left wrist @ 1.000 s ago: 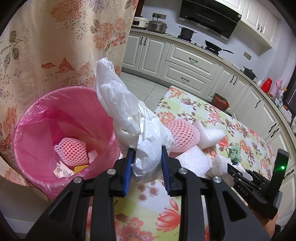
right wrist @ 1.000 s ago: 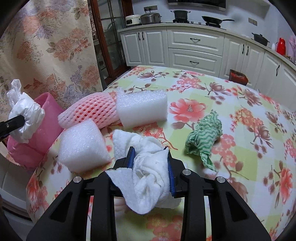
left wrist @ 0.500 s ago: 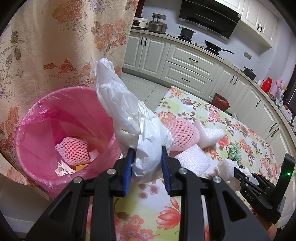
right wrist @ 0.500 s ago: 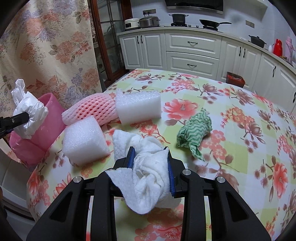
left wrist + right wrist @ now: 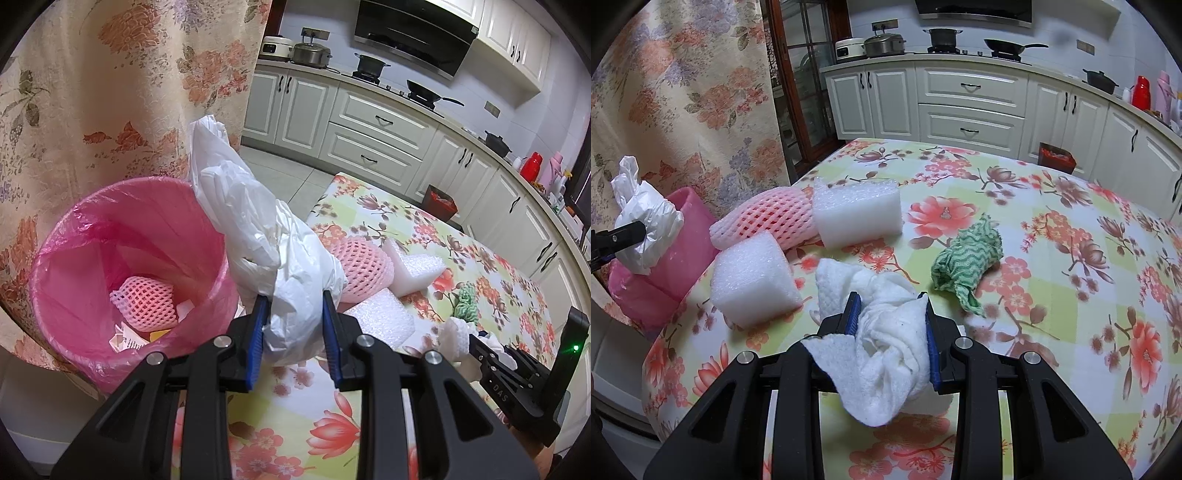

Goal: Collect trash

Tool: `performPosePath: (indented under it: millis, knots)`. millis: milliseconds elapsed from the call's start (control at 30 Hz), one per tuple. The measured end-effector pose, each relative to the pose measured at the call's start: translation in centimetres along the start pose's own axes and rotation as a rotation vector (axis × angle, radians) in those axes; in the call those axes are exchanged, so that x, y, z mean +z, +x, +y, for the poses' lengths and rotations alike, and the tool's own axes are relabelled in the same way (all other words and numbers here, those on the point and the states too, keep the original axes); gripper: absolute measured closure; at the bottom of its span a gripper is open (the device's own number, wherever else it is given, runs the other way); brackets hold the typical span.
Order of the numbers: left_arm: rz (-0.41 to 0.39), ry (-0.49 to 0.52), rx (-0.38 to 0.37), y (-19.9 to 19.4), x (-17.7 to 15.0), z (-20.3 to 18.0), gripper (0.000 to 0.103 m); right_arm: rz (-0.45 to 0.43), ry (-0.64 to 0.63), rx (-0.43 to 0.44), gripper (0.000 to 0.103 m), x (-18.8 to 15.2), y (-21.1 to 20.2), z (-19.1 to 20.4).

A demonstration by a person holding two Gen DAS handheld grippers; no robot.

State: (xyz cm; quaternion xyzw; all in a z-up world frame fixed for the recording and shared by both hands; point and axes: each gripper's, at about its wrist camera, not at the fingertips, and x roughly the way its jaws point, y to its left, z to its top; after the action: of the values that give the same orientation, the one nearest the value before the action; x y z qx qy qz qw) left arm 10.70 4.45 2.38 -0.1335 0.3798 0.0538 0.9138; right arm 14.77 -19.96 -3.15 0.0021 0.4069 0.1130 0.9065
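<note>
My left gripper (image 5: 293,308) is shut on a crumpled white plastic bag (image 5: 266,236), held beside the right rim of the pink-lined trash bin (image 5: 74,236); the bag also shows in the right wrist view (image 5: 646,225). The bin holds a pink foam net (image 5: 146,302) and paper scraps. My right gripper (image 5: 892,314) is shut on a crumpled white paper towel (image 5: 886,350), above the floral table (image 5: 1071,332). On the table lie a pink foam net (image 5: 768,218), two white foam blocks (image 5: 753,278) (image 5: 857,212) and a green patterned cloth (image 5: 967,258).
A floral curtain (image 5: 92,92) hangs behind the bin. White kitchen cabinets (image 5: 971,103) with pots on the counter run along the back. A small dark bin with red contents (image 5: 1056,157) stands on the floor past the table.
The left gripper with its bag has shifted slightly, so the bin sits a little further right in its view. The right gripper has drawn back and up a little from the table items.
</note>
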Motion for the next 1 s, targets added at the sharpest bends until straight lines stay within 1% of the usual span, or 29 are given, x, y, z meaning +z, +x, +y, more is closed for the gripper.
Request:
performPosePath:
  millis: [1000]
  knots:
    - [0.0, 0.028, -0.009, 0.0, 0.0, -1.8, 0.075, -0.016, 0.025, -0.012, 0.072, -0.4, -1.1, -1.6]
